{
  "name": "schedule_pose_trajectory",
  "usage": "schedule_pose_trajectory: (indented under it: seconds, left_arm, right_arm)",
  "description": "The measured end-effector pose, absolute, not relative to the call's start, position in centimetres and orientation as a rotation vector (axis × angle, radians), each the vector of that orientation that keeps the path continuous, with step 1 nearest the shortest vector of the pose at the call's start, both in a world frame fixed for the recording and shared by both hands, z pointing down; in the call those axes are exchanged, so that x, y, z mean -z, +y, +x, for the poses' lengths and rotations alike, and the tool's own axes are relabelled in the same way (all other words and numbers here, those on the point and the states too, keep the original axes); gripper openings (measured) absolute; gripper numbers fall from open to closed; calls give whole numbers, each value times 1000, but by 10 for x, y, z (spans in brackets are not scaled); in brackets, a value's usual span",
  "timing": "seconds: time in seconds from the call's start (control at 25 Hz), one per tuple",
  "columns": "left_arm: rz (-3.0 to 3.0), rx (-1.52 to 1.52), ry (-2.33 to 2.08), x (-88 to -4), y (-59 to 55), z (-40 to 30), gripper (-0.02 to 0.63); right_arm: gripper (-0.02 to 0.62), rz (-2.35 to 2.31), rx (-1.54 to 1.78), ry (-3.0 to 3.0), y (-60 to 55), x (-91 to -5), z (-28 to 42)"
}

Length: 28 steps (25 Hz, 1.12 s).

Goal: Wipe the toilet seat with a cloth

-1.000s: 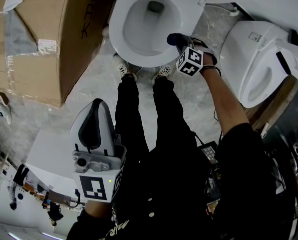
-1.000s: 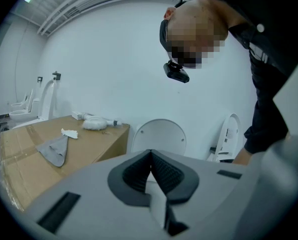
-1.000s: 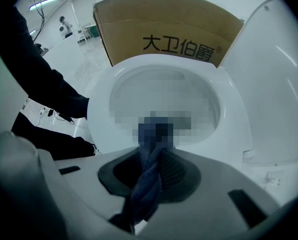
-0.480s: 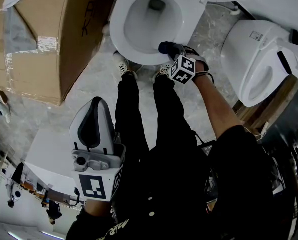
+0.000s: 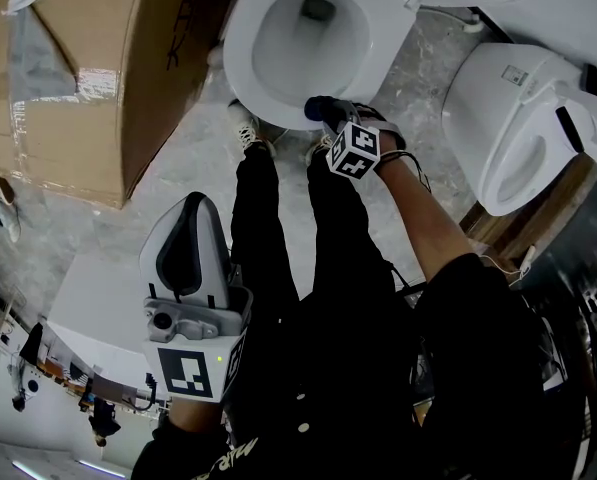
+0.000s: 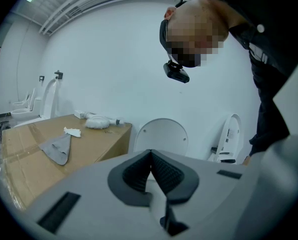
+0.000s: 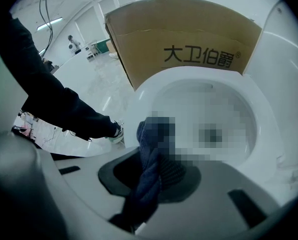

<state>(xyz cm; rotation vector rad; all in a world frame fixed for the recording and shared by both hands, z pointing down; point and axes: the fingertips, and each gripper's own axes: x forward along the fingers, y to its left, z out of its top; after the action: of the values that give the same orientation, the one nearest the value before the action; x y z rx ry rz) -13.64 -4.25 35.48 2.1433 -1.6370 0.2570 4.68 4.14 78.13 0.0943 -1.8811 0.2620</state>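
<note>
A white toilet [image 5: 278, 98] stands at the top middle of the head view, its seat rim [image 7: 144, 89] wide and bare. My right gripper [image 5: 323, 110] is shut on a dark blue cloth [image 7: 151, 169], which presses on the near front edge of the seat. The cloth [image 5: 318, 108] shows as a dark wad on the rim. My left gripper [image 5: 190, 258] is held low by the person's left leg, far from the toilet, jaws shut and empty [image 6: 151, 171].
A large cardboard box [image 5: 68, 78] stands left of the toilet, with a grey rag [image 6: 56, 149] on top. A second white toilet [image 5: 523, 128] sits at the right. The person's legs and shoes [image 5: 246, 128] stand right before the bowl on a grey floor.
My right gripper has slid the cloth leftward along the front rim of the seat, from the right side toward the front middle. The left gripper has stayed put.
</note>
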Motion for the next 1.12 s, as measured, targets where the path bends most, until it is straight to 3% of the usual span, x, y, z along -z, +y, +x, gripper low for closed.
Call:
schedule_pose_trajectory:
  seconds: [1.12]
  left_arm:
    - [2101, -267, -1664, -362, -44, -148, 11]
  right_arm:
    - [83, -174, -96, -1971, 71, -778, -56]
